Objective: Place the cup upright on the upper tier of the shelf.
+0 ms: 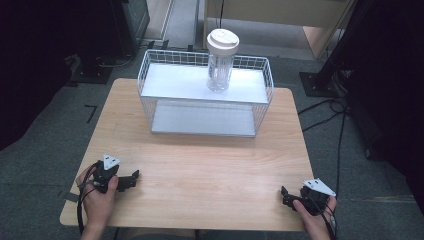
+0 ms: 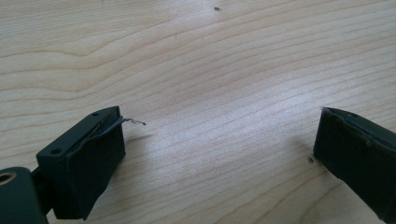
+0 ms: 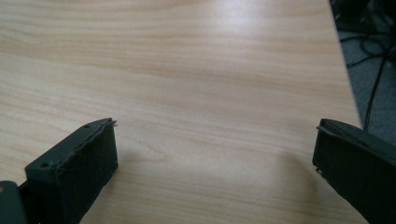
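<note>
A clear jar with a white lid stands upright on the upper white shelf of a white wire rack at the back of the wooden table. My left gripper rests near the front left corner, held in a hand, far from the rack. In the left gripper view my left gripper is open, with bare wood between its jaws. My right gripper lies near the front right corner. In the right gripper view my right gripper is open too and holds nothing.
The rack has a lower white shelf open toward me. The table's right edge runs close to my right gripper, with grey floor and black cables beyond. Dark equipment stands flank the table's back.
</note>
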### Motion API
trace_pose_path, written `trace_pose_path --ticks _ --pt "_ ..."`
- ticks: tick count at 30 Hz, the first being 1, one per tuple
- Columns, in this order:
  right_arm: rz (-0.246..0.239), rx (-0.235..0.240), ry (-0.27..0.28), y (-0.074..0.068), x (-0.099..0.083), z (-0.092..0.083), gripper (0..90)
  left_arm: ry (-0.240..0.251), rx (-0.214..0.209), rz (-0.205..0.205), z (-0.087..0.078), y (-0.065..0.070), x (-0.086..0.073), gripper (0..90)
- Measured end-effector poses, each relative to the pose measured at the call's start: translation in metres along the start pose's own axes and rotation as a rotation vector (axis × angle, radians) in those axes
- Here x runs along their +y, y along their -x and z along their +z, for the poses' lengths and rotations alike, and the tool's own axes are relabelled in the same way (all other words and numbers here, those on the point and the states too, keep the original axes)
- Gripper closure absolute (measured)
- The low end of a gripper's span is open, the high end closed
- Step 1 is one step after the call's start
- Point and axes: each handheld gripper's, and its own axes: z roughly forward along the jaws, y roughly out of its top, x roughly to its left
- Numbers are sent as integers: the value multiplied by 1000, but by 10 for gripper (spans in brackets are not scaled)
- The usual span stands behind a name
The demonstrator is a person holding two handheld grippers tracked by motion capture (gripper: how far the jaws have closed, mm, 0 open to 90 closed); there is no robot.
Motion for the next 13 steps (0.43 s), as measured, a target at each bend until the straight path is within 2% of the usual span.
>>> trace_pose_path --ticks 2,4,7,13 --pt "0 -4 -15 -1 1 1 3 0 0 -1 0 0 0 24" --pt "13 23 -27 0 3 4 0 0 1 1 0 0 0 24" --pt "6 34 -29 0 3 5 1 0 2 1 0 0 0 24" --pt "-38 83 -30 -2 2 4 1 0 2 -1 0 0 0 25"
